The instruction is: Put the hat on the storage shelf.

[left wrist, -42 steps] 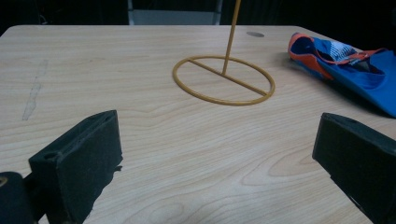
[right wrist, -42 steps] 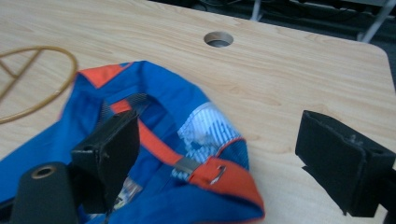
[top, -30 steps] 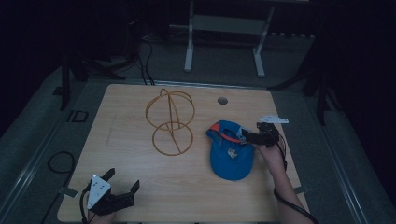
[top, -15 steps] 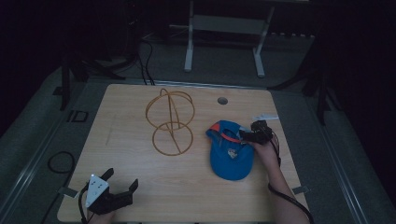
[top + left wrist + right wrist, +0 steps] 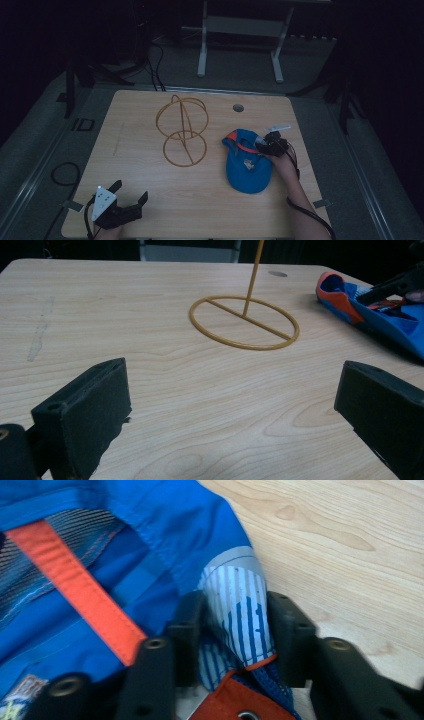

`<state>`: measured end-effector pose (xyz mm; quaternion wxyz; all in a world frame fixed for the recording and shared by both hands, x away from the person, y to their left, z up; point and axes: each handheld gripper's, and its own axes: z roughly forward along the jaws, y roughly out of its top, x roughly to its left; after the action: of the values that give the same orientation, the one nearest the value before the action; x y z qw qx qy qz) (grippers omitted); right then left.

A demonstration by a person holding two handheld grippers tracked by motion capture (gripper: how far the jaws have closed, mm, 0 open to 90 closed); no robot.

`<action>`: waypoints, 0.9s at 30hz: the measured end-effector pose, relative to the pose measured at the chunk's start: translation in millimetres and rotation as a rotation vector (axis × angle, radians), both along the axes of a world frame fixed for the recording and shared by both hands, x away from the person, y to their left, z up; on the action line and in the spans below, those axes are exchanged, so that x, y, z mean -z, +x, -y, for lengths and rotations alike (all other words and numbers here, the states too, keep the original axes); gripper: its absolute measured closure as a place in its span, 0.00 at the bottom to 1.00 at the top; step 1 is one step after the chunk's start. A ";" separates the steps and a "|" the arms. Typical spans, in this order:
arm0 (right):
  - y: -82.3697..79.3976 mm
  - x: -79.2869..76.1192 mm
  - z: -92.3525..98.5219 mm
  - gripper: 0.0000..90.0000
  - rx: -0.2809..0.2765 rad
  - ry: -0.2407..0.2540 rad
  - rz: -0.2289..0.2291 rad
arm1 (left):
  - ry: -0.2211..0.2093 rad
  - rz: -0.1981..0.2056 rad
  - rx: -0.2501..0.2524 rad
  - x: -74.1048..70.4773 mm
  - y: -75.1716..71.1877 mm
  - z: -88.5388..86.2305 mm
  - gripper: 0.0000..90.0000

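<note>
Lying on the right half of the pale wooden surface (image 5: 150, 200), near its right edge: blue cap (image 5: 247, 162), soft and partly crumpled, opening turned upward. Bright blue cloth outside, orange trim along the brim end that points toward the far side, a small pale patch on the crown in the high view. Seen close in the right gripper view: orange strap (image 5: 85, 600) running slantwise across the inside, dark mesh lining (image 5: 50, 570) beside it, stitched blue seams, and a white panel (image 5: 240, 615) with thin blue stripes and a grey band at its upper edge.

Pinching that striped fold of the cap: right tongs (image 5: 232, 630), jaws narrowed onto the cloth from both sides, pads pressed against it, having just been closing with the fabric between them. Same tongs at the cap's right rim in the high view (image 5: 264, 147), held by the person's right hand (image 5: 285, 167), forearm coming in from the lower edge.

Resting at the near left corner of the surface, well apart from the cap: left tongs (image 5: 131, 195), jaws spread wide, nothing between them, only bare wood ahead in the left gripper view (image 5: 230, 405).

Standing left of the cap, near the middle: yellow wire stand (image 5: 184, 131), a flat ring as base, an upright rod and hoops above it, not touching the cap.
</note>
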<state>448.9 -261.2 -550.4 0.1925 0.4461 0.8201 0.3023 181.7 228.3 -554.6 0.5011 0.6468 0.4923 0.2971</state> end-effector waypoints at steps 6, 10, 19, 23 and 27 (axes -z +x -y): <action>-4.0 -1.7 -7.6 0.97 -0.022 -0.058 0.020 | 0.008 0.000 -0.002 -0.4 -0.5 0.7 0.02; -8.3 -9.9 -8.1 0.98 -0.021 -0.051 0.063 | 0.000 -0.002 -0.006 -0.9 -0.2 -0.4 0.02; -20.1 -50.7 -9.7 0.98 -0.057 0.020 0.140 | -0.003 -0.004 -0.003 -1.3 0.0 1.0 0.02; -30.0 -72.4 -16.9 0.98 -0.091 0.035 0.174 | 0.001 -0.002 -0.003 -2.2 -0.2 1.8 0.02; -38.9 -89.8 -19.6 0.98 -0.108 0.067 0.212 | -0.001 -0.004 -0.001 -2.7 -0.4 1.6 0.02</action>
<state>410.0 -241.7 -460.6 0.2469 0.3731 0.8073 0.3848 181.3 226.7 -551.9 0.5002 0.6470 0.4938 0.2956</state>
